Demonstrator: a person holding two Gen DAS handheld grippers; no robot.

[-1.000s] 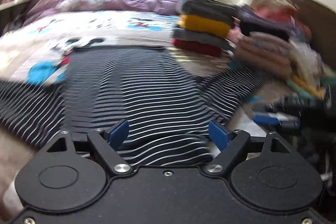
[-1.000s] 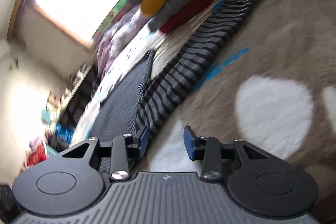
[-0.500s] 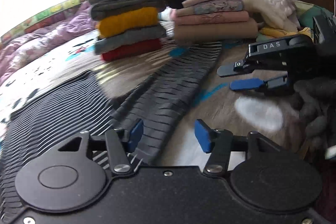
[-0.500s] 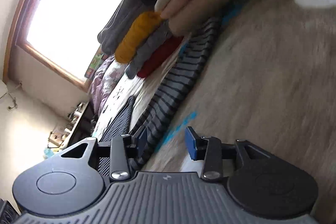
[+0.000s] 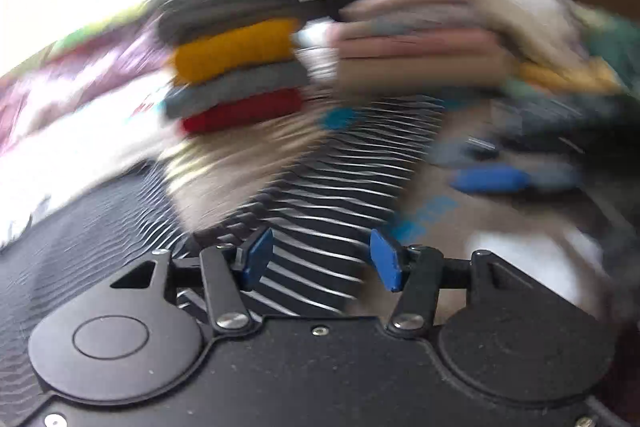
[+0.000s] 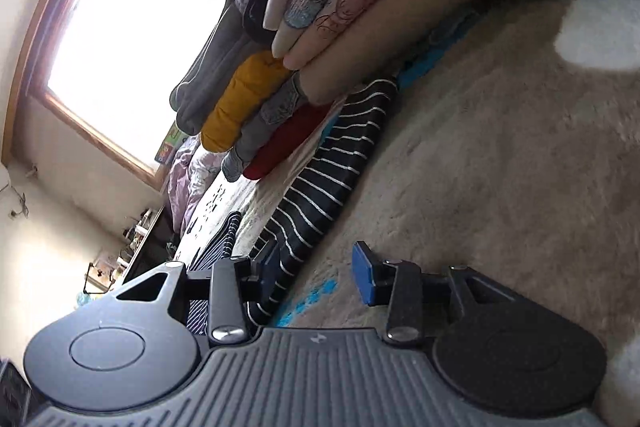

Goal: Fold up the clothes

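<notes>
A black shirt with thin white stripes lies flat on the bed; its right sleeve (image 5: 344,187) stretches toward the stacks of folded clothes. My left gripper (image 5: 322,259) is open and empty, low over the sleeve near the shoulder. My right gripper (image 6: 316,271) is open and empty, tilted, at the sleeve's (image 6: 328,183) outer edge on the beige fleece blanket (image 6: 500,163). The right gripper's blue fingers (image 5: 488,179) show blurred at the right of the left wrist view.
Two stacks of folded clothes stand just beyond the sleeve's cuff: a grey, yellow and red stack (image 5: 236,75) and a beige and pink stack (image 6: 360,11). Loose clothes (image 5: 560,39) are piled at the far right. A window (image 6: 132,47) is behind.
My left gripper has swung right from the shirt's body to over the right sleeve. My right gripper has moved along the sleeve toward the folded stacks. Both stay open.
</notes>
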